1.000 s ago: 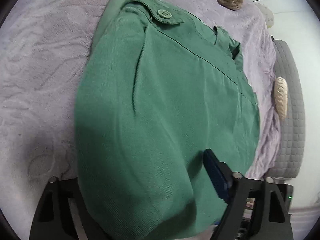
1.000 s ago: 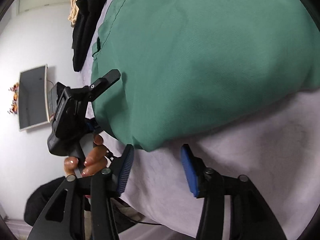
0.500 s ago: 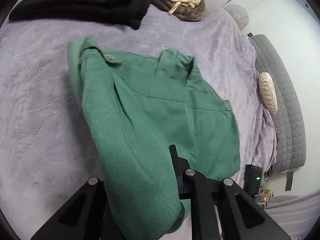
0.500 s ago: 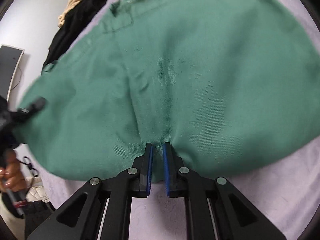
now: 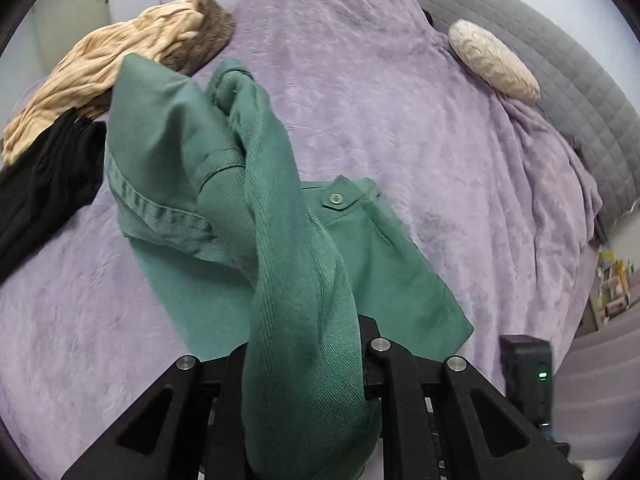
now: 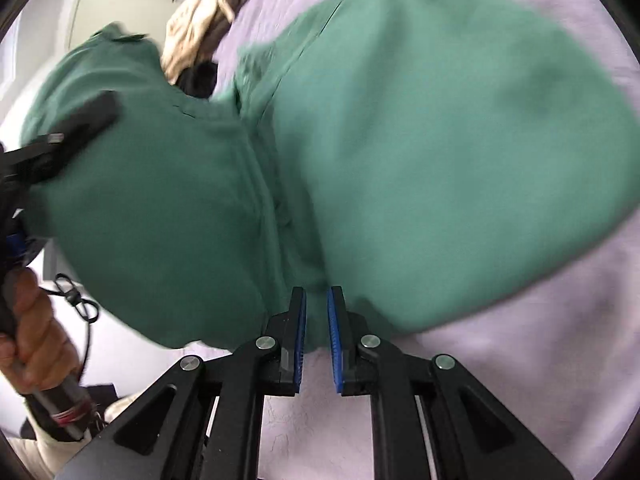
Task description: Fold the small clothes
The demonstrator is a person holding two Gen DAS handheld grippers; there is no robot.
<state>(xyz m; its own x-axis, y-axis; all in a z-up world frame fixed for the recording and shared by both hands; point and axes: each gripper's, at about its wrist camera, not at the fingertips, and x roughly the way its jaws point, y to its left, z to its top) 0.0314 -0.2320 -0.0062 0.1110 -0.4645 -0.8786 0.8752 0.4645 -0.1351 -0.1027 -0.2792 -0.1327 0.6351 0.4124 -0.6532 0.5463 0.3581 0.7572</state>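
Left gripper (image 5: 304, 360) has its jaws pinching a thick fold of the green garment (image 5: 280, 216); cloth bunches between them and spills down over the gripper body. From the jaws the fabric rises ahead in a twisted column, with a hemmed flap hanging off to the left of it. The rest of the garment lies flat on the purple bedspread (image 5: 400, 120) just ahead and right of the jaws, a button tab (image 5: 338, 199) showing on it.

Right gripper (image 6: 317, 320) has its blue-padded jaws nearly together, pinching the garment's edge (image 6: 440, 140) right at the pad tips. Cloth fans out ahead of them, one part spread on the bedspread (image 6: 560, 340) to the right, the other lifted to the left toward the left gripper (image 6: 76, 120), which is blurred. A hand (image 6: 32, 340) holds that gripper's handle, left and below.

Far ahead-left of the left jaws: a beige knit pile (image 5: 120, 60) and black clothing (image 5: 44, 176). Far ahead-right: a pale cushion (image 5: 494, 60) against a gray quilted headboard (image 5: 560, 64).
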